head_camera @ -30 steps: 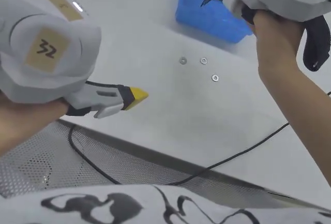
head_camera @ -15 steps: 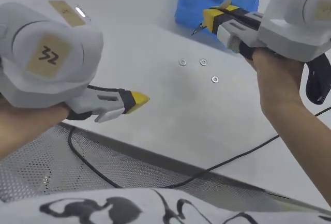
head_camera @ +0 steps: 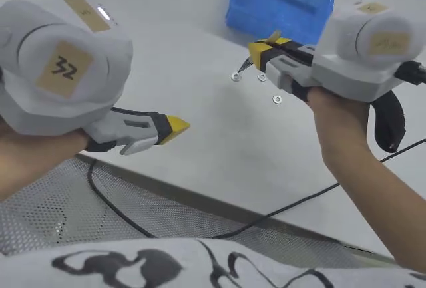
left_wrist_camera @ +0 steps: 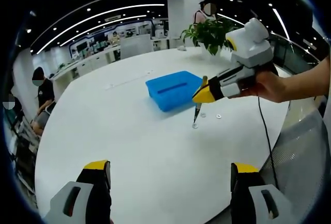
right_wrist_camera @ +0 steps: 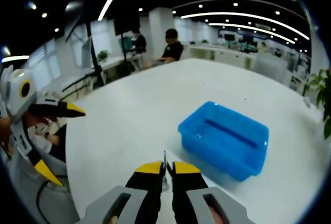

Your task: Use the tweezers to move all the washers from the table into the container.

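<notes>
Washers (head_camera: 277, 100): three lie on the table (head_camera: 200, 161) near the container (head_camera: 279, 2), all left to move. Right hand-held gripper (right_wrist_camera: 164, 169) clamped on tweezers (left_wrist_camera: 197, 113), tips down at one washer. Left hand-held gripper (left_wrist_camera: 169, 168) jaws apart, well away from the container. Container contents unreadable.

text: "32" | on: tan sticker (head_camera: 64, 68) | where: round back of the left gripper (head_camera: 174, 126) | other stickers: too blurred to read
</notes>
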Available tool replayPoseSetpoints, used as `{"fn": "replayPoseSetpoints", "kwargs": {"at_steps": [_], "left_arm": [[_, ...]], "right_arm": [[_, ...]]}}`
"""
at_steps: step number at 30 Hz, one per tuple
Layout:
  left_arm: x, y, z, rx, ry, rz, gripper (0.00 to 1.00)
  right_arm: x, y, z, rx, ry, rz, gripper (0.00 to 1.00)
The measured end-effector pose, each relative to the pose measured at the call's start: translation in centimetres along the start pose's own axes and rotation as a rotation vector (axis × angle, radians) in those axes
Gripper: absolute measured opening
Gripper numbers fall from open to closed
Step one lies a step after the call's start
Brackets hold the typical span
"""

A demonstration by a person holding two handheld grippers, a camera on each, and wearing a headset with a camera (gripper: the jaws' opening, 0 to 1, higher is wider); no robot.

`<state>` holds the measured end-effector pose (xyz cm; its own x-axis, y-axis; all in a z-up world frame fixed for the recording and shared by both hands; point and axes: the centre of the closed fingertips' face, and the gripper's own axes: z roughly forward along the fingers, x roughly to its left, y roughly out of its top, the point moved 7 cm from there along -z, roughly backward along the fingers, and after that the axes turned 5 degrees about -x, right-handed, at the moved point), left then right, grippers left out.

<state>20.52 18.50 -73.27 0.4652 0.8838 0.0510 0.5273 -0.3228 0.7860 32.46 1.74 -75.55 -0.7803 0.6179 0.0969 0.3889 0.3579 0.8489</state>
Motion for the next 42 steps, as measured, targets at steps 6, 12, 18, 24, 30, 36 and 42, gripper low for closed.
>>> {"fn": "replayPoseSetpoints", "kwargs": {"at_steps": [6, 12, 18, 24, 30, 36, 42], "left_arm": [[0.0, 0.0, 0.1, 0.002, -0.001, 0.001, 0.99], [0.0, -0.1, 0.0, 0.003, 0.001, 0.001, 0.99], [-0.1, -0.1, 0.0, 0.004, 0.001, 0.007, 0.99], [-0.2, -0.1, 0.0, 0.008, 0.0, 0.009, 0.99], [-0.3, 0.0, 0.2, 0.007, -0.006, 0.014, 0.99], [-0.3, 0.1, 0.1, 0.006, -0.005, 0.017, 0.99], [-0.2, 0.1, -0.1, 0.006, 0.002, 0.02, 0.98]], "right_arm": [[0.2, -0.1, 0.1, 0.014, 0.007, -0.01, 0.02], [0.3, -0.1, -0.3, 0.017, 0.005, -0.004, 0.02], [0.5, -0.6, -0.3, 0.017, 0.007, -0.01, 0.02], [0.9, -0.6, -0.1, 0.006, 0.009, -0.076, 0.01], [1.1, -0.4, 0.0, -0.008, -0.001, -0.102, 0.0], [1.5, -0.1, -0.1, 0.015, 0.001, -0.139, 0.0], [1.3, 0.6, -0.7, 0.007, -0.011, -0.067, 0.0]]}}
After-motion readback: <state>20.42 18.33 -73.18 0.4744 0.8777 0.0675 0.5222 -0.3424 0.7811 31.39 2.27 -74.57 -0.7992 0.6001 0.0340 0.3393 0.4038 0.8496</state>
